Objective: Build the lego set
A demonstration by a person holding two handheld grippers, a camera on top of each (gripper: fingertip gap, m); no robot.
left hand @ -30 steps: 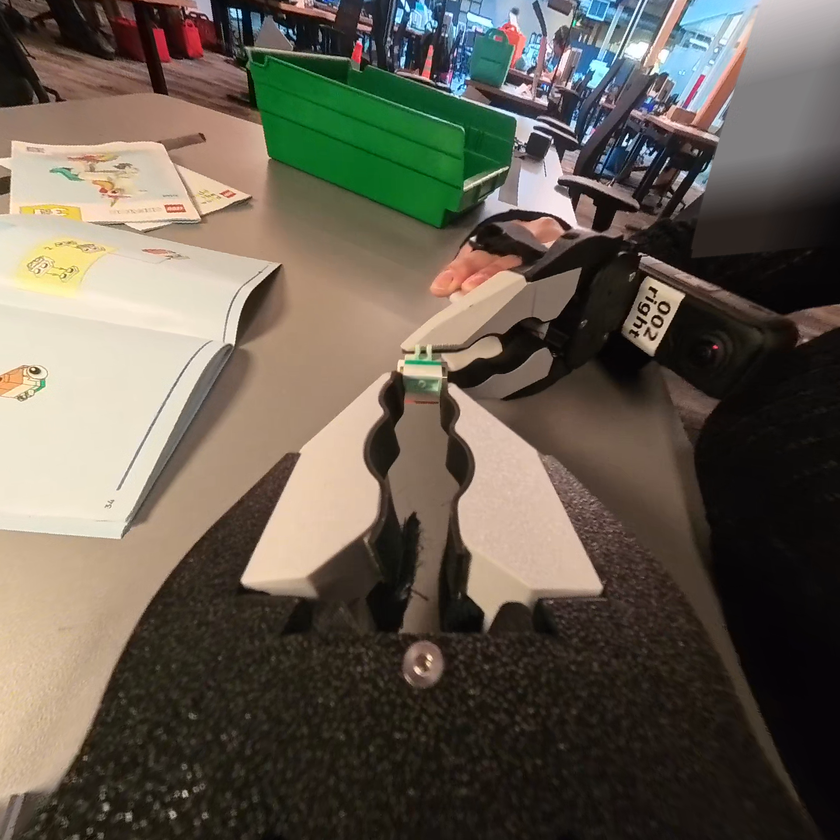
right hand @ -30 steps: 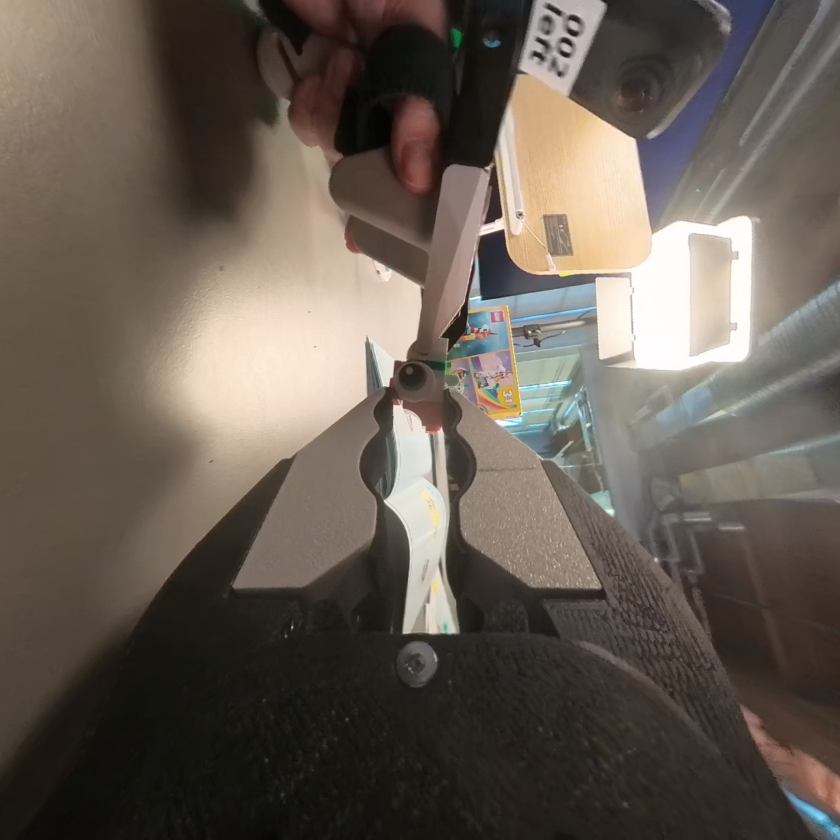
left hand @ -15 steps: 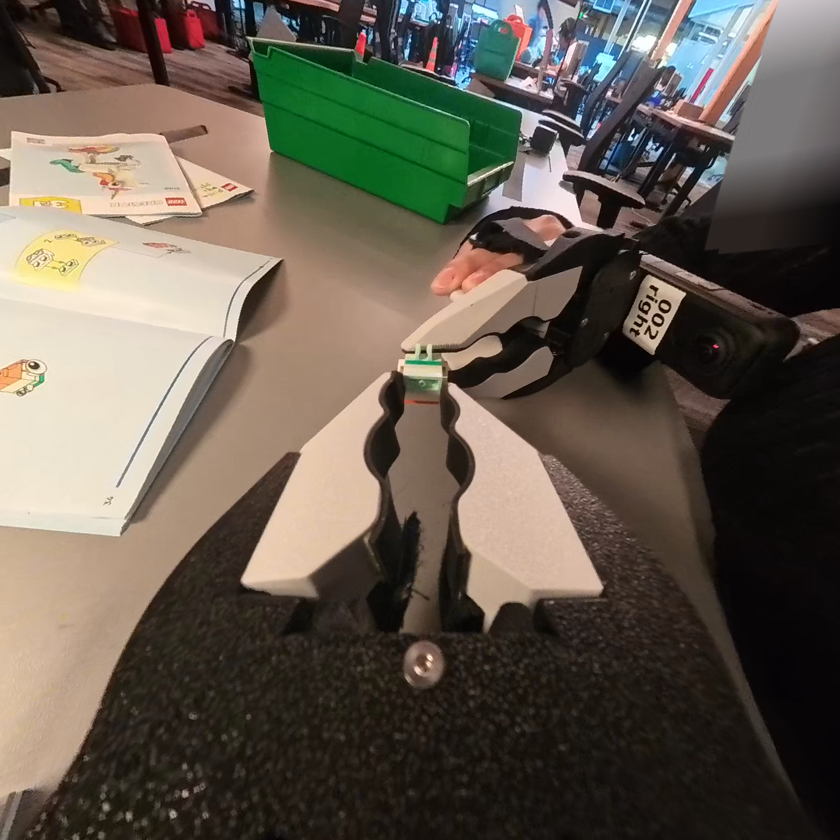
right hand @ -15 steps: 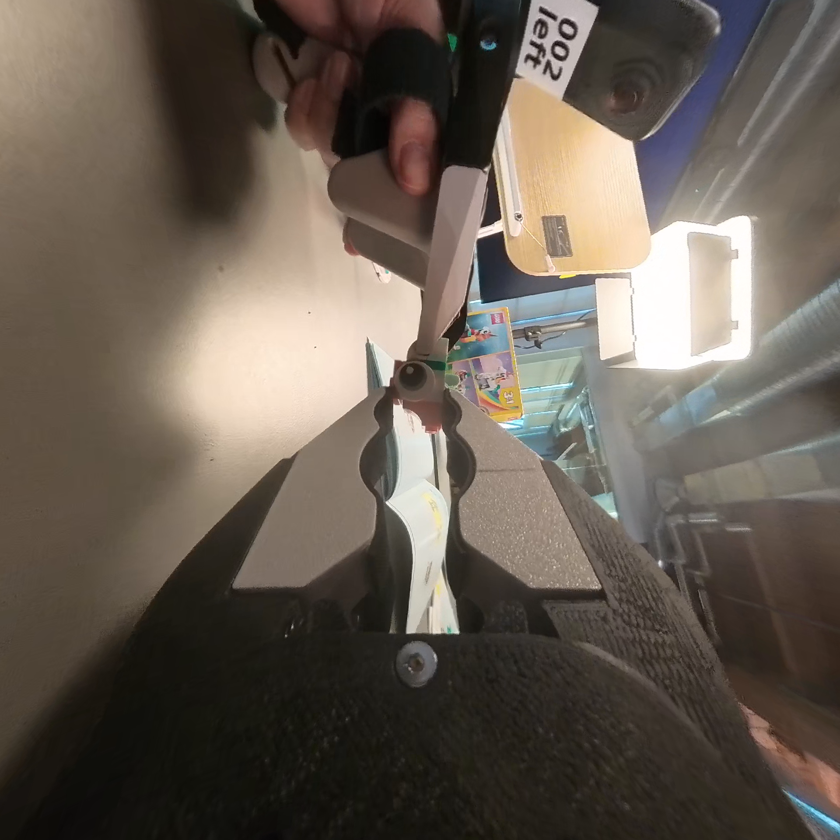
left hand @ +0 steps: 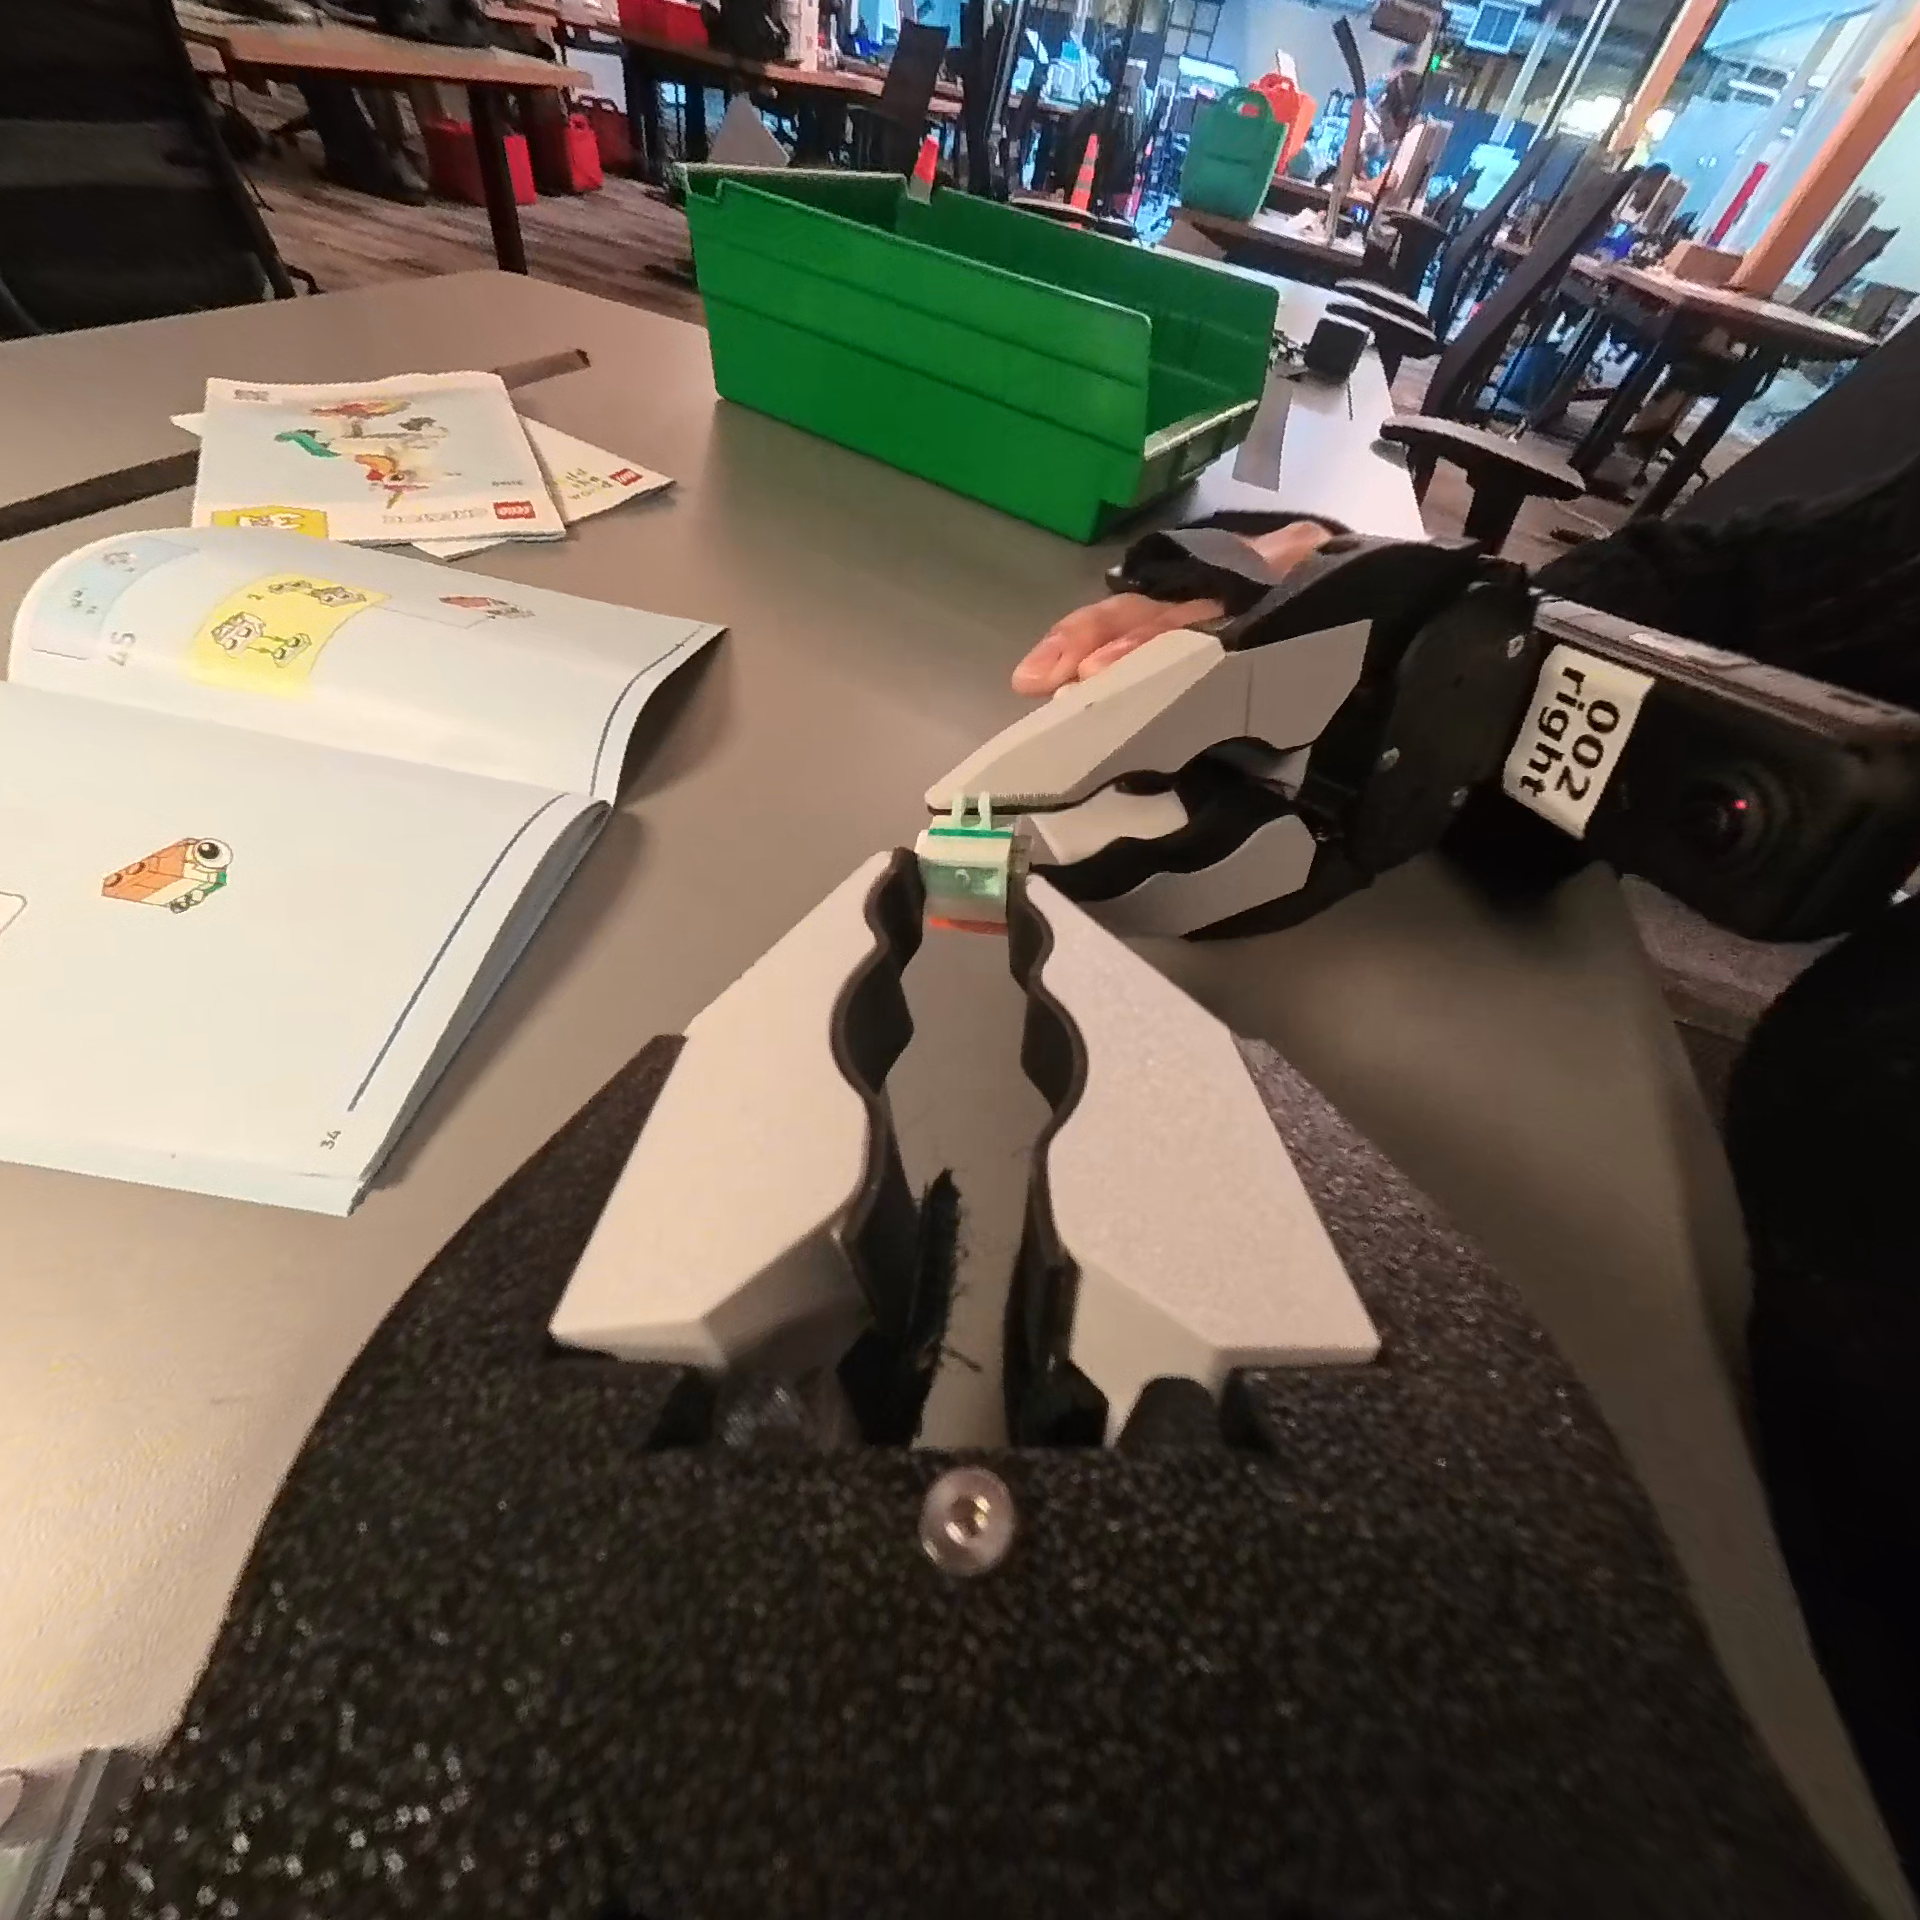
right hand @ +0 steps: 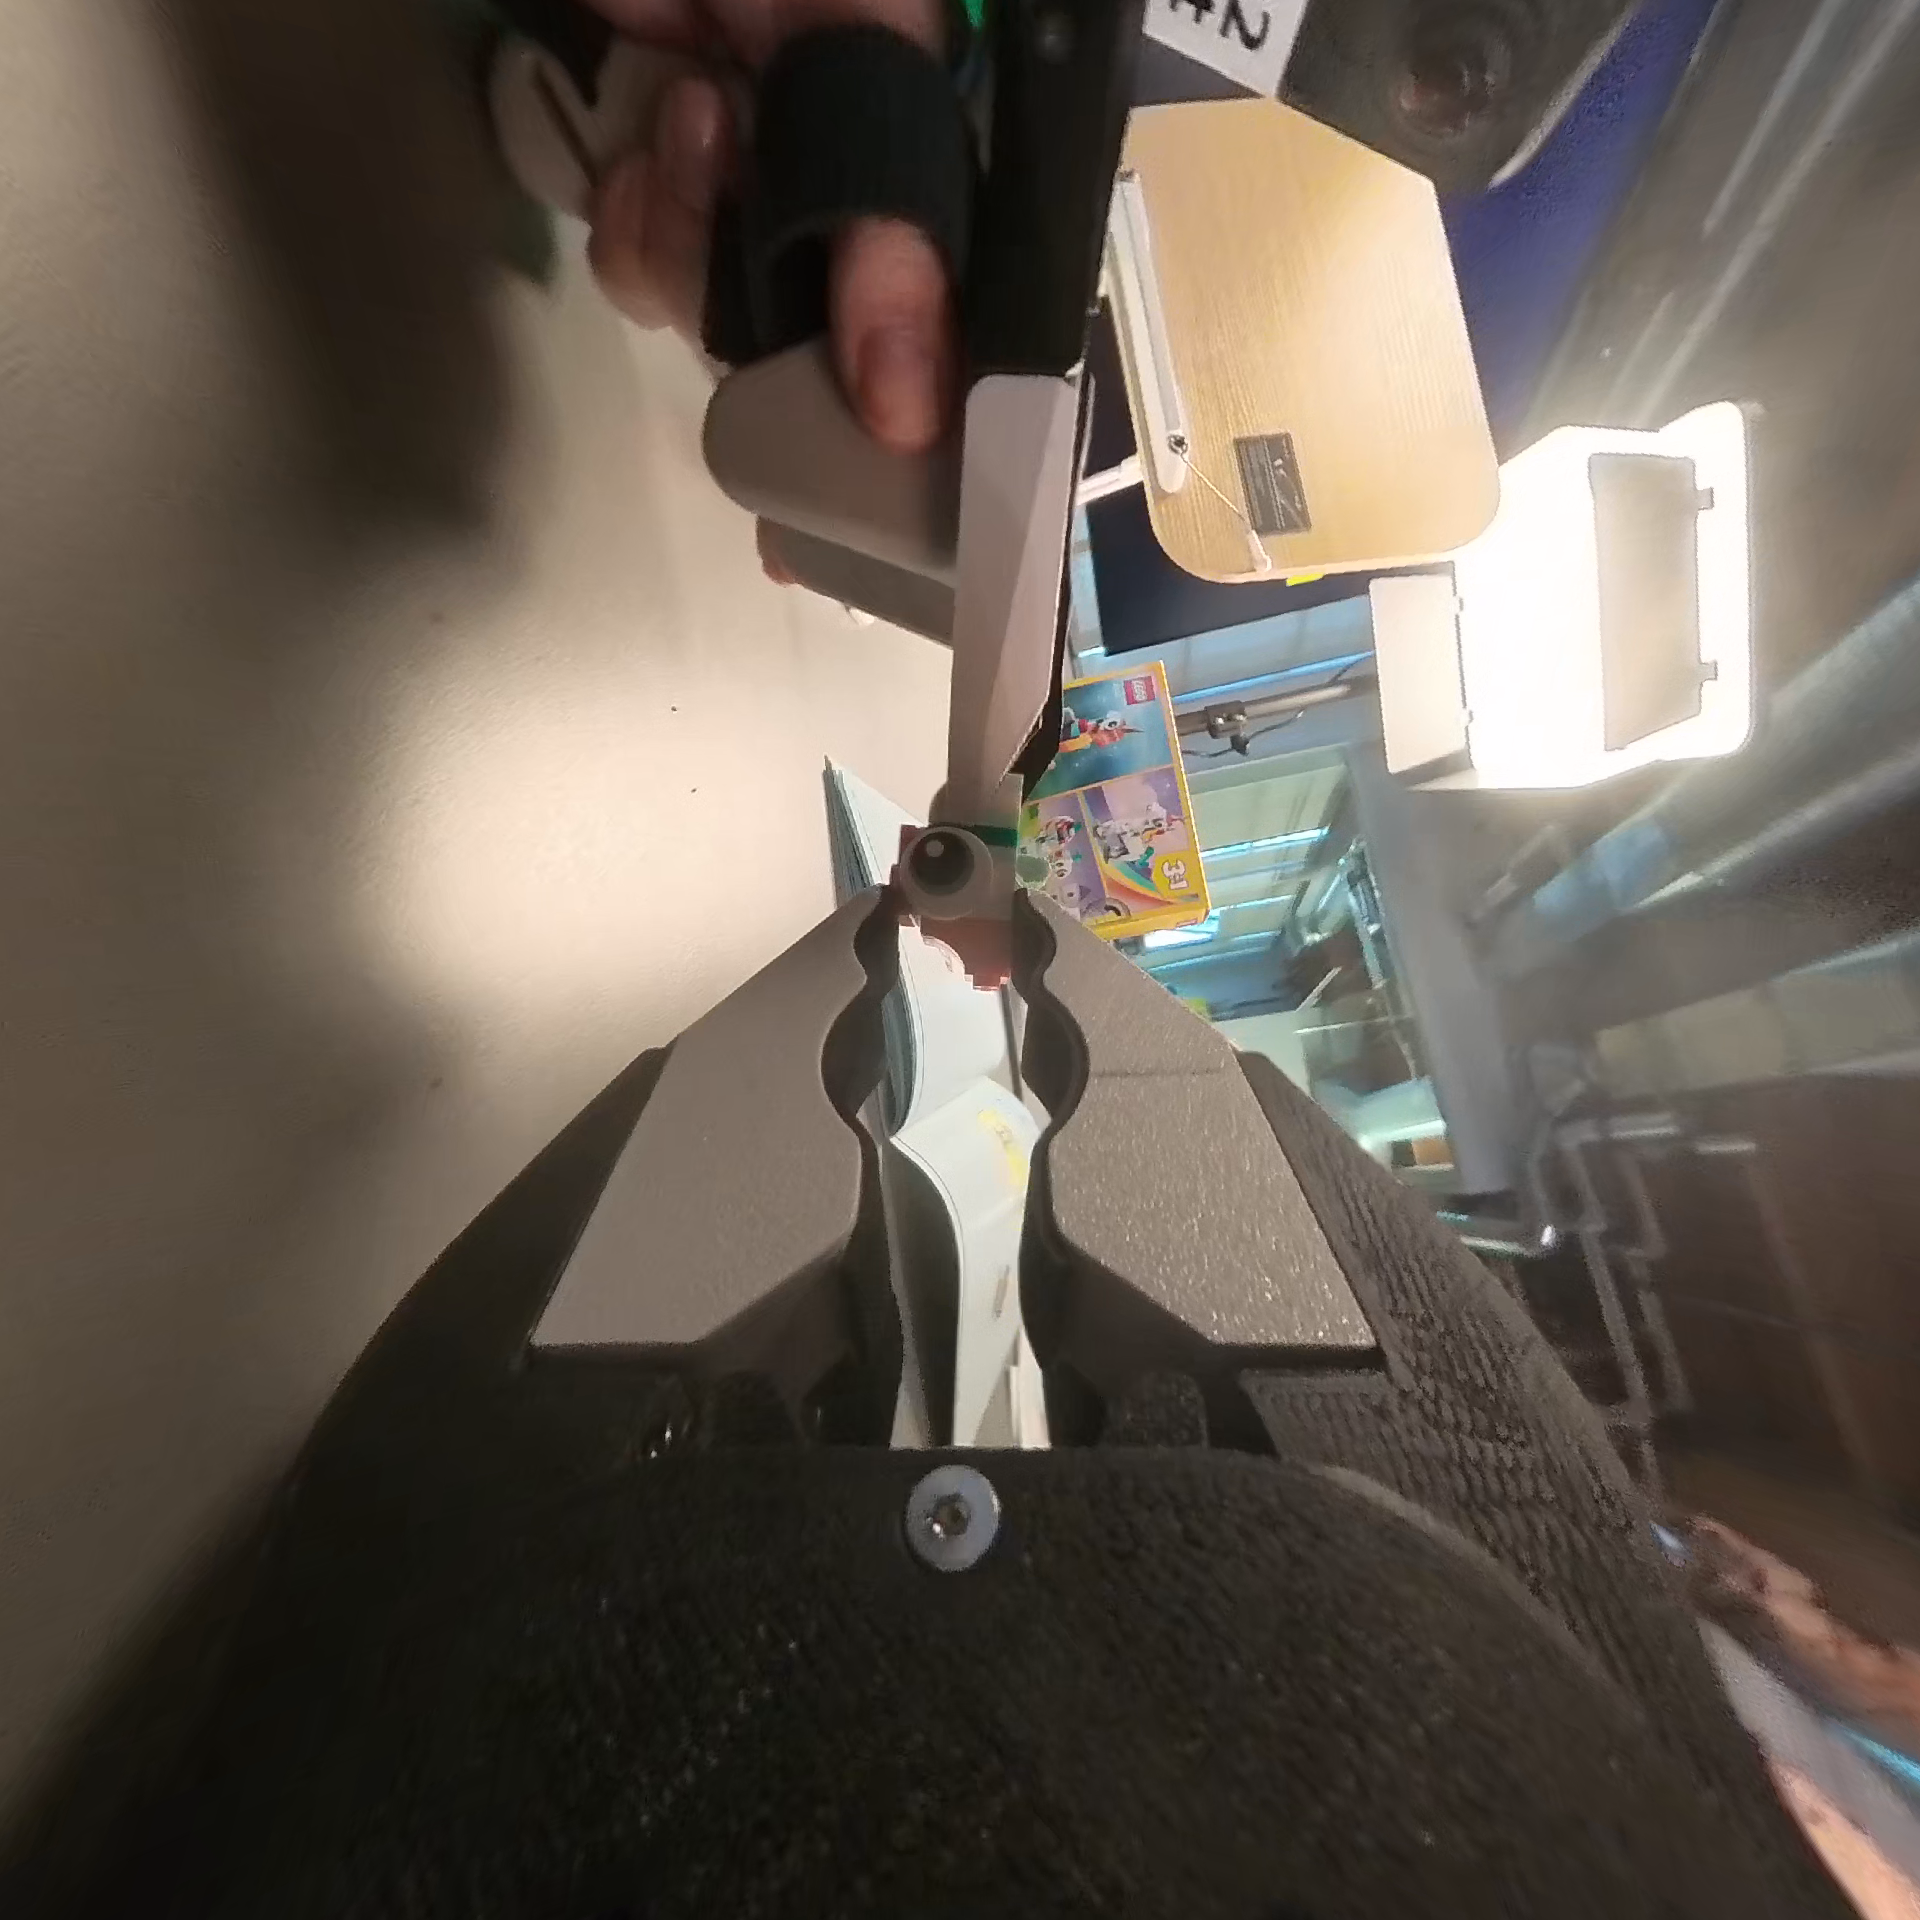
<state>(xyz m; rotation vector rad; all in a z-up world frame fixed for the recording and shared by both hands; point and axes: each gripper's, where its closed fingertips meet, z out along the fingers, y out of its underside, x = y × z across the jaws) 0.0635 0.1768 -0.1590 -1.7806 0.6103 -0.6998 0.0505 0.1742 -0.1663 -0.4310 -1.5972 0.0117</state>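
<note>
A small lego assembly (left hand: pixel 969 881), white and green over an orange brick, is pinched between both grippers just above the grey table (left hand: pixel 810 582). My left gripper (left hand: pixel 966 899) is shut on its sides. My right gripper (left hand: pixel 1000 826) comes in from the right, turned on its side, and its tips close on the same piece. In the right wrist view the assembly (right hand: pixel 940 871) shows a round eye facing the camera. There my right gripper (right hand: pixel 949 909) grips it, and my left gripper (right hand: pixel 974 805) reaches down onto it from above, held by a gloved hand (right hand: pixel 831 260).
An open instruction booklet (left hand: pixel 260 810) lies on the left, with smaller booklets (left hand: pixel 384 457) behind it. A green bin (left hand: pixel 935 343) stands at the back. A lego box (right hand: pixel 1122 810) stands beyond the booklet. The table edge (left hand: pixel 1683 1091) runs close on the right.
Both grippers stay clamped on the assembly. My left gripper has turned a little, so the table scene sits further right and lower in its view.
</note>
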